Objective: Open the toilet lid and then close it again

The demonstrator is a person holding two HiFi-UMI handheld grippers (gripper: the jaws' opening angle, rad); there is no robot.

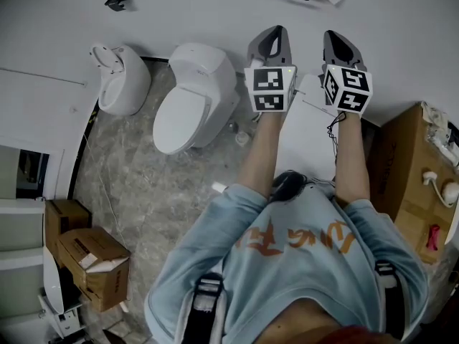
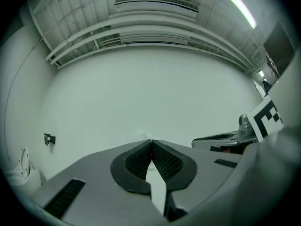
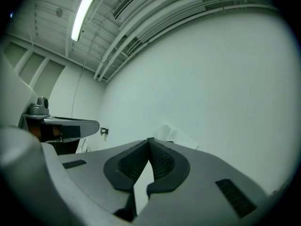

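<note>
The white toilet (image 1: 193, 95) stands against the wall at the upper middle of the head view, its lid (image 1: 179, 118) down over the bowl. My left gripper (image 1: 271, 41) and right gripper (image 1: 338, 45) are held up side by side to the right of the toilet, well clear of it, pointing at the white wall. Both are shut with nothing between the pads. The left gripper view shows closed fingertips (image 2: 151, 142) against bare wall, with the right gripper (image 2: 225, 138) at its side. In the right gripper view the closed fingertips (image 3: 149, 140) also face the wall.
A white urinal (image 1: 118, 77) hangs left of the toilet. Cardboard boxes (image 1: 90, 264) sit at the lower left, and a brown cabinet (image 1: 409, 178) with small items stands at the right. A small dark wall fitting (image 1: 118, 1) is above the urinal. The floor is grey marble.
</note>
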